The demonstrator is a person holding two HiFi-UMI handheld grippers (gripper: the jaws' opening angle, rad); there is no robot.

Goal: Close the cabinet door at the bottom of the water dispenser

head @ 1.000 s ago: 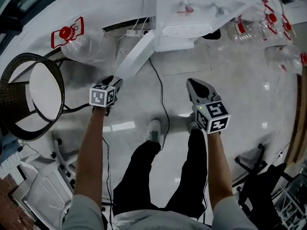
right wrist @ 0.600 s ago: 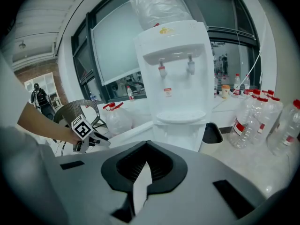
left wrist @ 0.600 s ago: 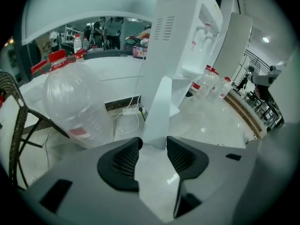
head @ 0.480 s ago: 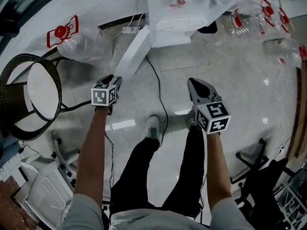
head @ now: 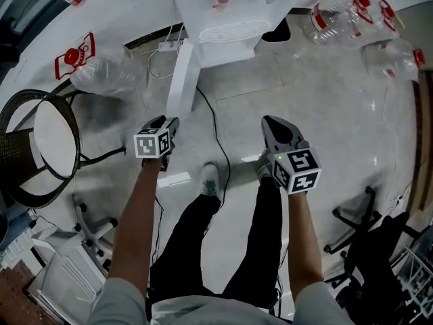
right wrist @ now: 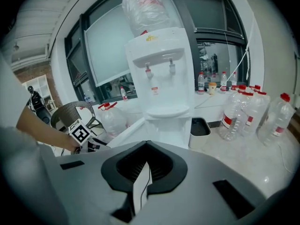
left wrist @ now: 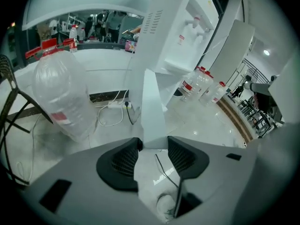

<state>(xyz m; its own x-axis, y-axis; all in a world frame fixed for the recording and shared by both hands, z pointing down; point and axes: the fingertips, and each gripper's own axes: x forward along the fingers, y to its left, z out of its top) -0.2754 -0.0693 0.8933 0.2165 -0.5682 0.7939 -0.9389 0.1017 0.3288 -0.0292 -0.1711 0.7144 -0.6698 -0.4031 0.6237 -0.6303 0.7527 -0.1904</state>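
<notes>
The white water dispenser (head: 230, 5) stands at the top of the head view, with its bottom cabinet door (head: 181, 80) swung out toward me. My left gripper (head: 169, 124) sits just short of the door's free edge. In the left gripper view the door (left wrist: 152, 107) rises straight ahead in line with the gap of the left gripper (left wrist: 153, 149); the jaws are opening and the pads touch nothing. My right gripper (head: 269, 122) hangs over the floor right of the door, jaws shut and empty. In the right gripper view the dispenser (right wrist: 161, 78) and open door (right wrist: 129, 128) lie beyond it.
A big empty water bottle (head: 101, 66) lies on the floor left of the door, a wicker chair (head: 37, 147) further left. Several bottles (head: 352, 15) stand at the right, a black bin (head: 277, 32) beside the dispenser. A cable (head: 216, 127) runs across the floor to my feet.
Both grippers have moved forward toward the dispenser. The left gripper has come closer to the free edge of the open door.
</notes>
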